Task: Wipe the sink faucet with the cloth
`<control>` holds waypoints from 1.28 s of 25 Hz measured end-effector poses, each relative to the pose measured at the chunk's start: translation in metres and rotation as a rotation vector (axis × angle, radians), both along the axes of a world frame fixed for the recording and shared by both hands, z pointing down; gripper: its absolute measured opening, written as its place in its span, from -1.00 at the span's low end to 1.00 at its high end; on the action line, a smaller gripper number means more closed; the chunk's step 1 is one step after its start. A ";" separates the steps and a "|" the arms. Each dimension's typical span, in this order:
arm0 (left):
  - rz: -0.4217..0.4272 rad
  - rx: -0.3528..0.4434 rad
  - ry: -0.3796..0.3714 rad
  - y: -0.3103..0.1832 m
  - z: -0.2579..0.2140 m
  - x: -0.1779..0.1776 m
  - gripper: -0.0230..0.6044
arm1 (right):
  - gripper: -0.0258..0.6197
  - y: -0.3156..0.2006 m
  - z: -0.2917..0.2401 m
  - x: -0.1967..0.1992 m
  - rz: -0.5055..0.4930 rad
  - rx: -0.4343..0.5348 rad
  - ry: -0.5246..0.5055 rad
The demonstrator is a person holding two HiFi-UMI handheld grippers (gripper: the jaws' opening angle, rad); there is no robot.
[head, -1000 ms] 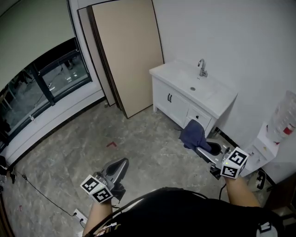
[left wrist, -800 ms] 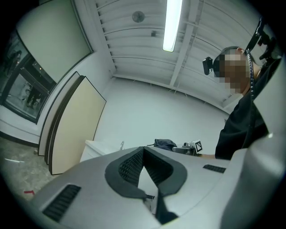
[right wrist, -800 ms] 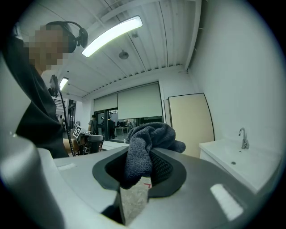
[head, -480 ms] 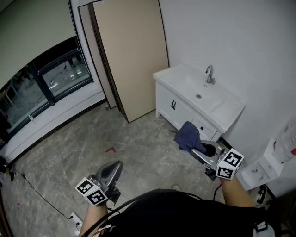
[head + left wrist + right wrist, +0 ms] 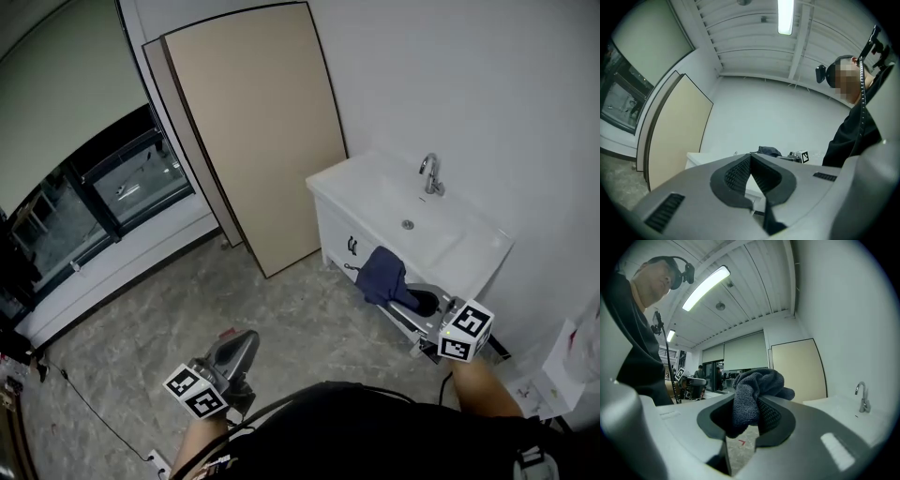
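While the head view looks down on a grey stone-patterned floor (image 5: 187, 300), the right tongs (image 5: 401, 298) are clenched on a dark blue cloth (image 5: 382, 275). They are held in front of the white vanity cabinet (image 5: 342, 239), apart from the chrome faucet (image 5: 431, 174), which stands at the back of the sink (image 5: 375, 183) against the wall. The left tongs (image 5: 246, 341) sit low at the left, well apart from the vanity. A beige board (image 5: 253, 131) leans on the wall beside a dark window (image 5: 103, 192).

In the left gripper view, the ribbed pads (image 5: 738, 171) meet tip to tip with nothing between them. Beyond them show the cloth (image 5: 768, 151) and the marker cube (image 5: 803, 156) of the right tongs.

In the right gripper view, the cloth (image 5: 752, 387) is bunched between the pads and spills over their tops, and the faucet (image 5: 862, 398) rises at the far right, well apart from it
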State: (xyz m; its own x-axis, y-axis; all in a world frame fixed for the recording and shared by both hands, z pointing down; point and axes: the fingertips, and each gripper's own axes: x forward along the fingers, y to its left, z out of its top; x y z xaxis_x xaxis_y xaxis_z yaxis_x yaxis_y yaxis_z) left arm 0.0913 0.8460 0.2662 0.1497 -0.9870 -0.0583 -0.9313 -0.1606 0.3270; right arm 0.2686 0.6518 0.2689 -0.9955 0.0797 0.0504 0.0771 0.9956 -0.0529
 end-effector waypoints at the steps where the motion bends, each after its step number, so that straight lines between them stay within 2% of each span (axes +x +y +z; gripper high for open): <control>1: 0.011 -0.008 -0.005 -0.017 0.002 0.003 -0.93 | -0.64 -0.014 0.002 0.002 0.004 0.005 0.003; 7: 0.052 -0.034 -0.002 -0.092 0.005 0.000 -0.93 | -0.63 -0.076 0.018 0.009 0.033 -0.010 0.015; 15: 0.166 -0.026 0.038 -0.169 0.022 -0.038 -0.93 | -0.64 -0.133 0.033 -0.011 0.143 -0.023 0.060; 20: 0.271 0.008 0.039 -0.220 0.022 -0.101 -0.93 | -0.63 -0.163 0.029 -0.062 0.240 0.003 0.082; 26: 0.390 0.032 0.006 -0.273 -0.001 -0.195 -0.93 | -0.63 -0.190 0.009 -0.147 0.340 0.024 0.092; 32: 0.457 0.031 0.006 -0.317 0.002 -0.270 -0.93 | -0.63 -0.215 0.009 -0.221 0.389 0.023 0.100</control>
State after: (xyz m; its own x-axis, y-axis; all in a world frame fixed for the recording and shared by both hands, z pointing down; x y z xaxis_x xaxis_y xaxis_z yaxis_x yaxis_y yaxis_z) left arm -0.1791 0.5293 0.2682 0.5687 -0.8176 -0.0895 -0.7607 -0.5642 0.3210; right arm 0.0472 0.4369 0.2781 -0.9415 -0.3040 0.1456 -0.3098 0.9506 -0.0185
